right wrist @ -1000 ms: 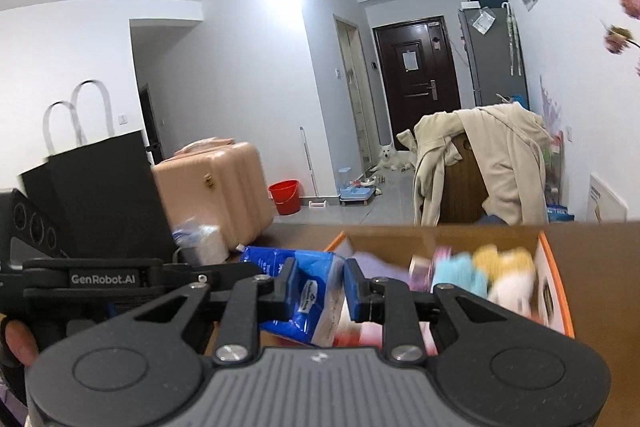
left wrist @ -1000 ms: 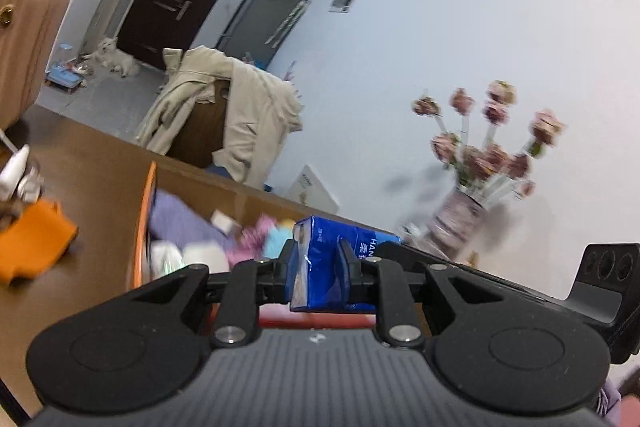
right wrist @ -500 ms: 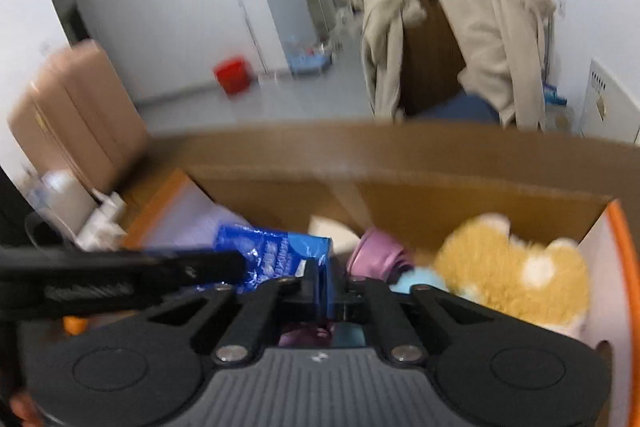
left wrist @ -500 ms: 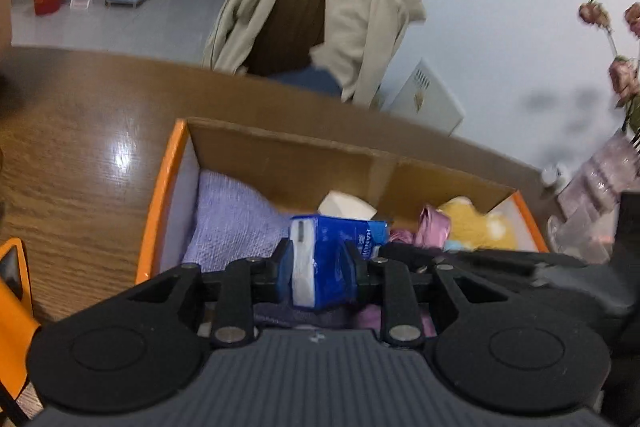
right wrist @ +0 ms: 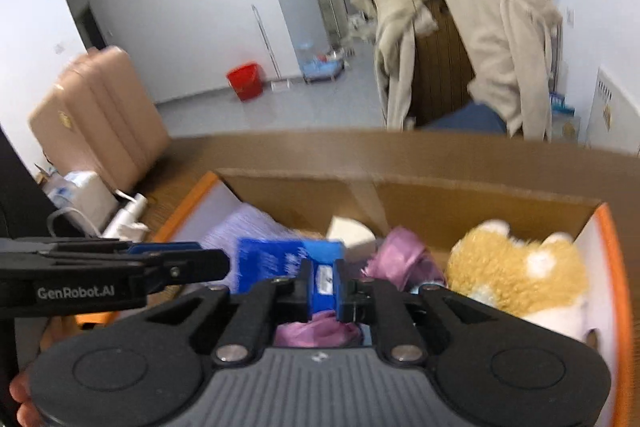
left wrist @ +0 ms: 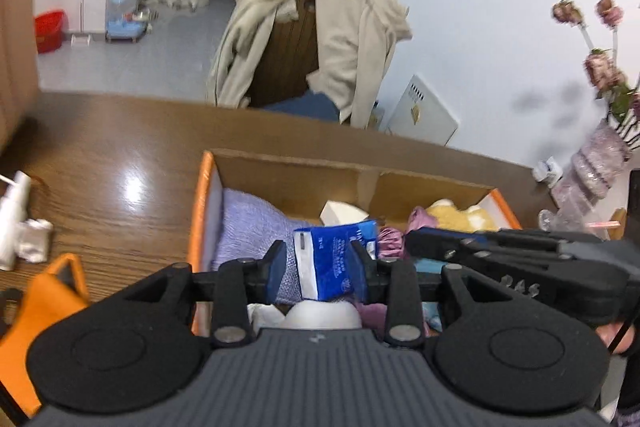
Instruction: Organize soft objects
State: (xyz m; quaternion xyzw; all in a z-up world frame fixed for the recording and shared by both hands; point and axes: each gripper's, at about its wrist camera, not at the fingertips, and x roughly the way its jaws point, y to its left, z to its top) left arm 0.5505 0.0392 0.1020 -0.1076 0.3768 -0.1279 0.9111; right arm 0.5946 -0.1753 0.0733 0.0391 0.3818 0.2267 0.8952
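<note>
Right now both jaws squeeze the blue tissue pack (left wrist: pixel 335 261), which looks light, squishy and slippery, best pinched at its ends.

The left gripper (left wrist: pixel 320 265) points forward and slightly downward, its two fingers parted only as far as the blue tissue pack (left wrist: pixel 334 263) between them, both pads (left wrist: pixel 276 267) pressed against the pack's sides; the right gripper (right wrist: pixel 323 285) is level with it and angled the same way, its fingers drawn closer together and pinching the pack's other end; each gripper shows in the other's view, the right one reaching in from the right edge of the left wrist view, the left one reaching in from the left edge of the right wrist view; the two tools lie side by side, close but not touching.
</note>
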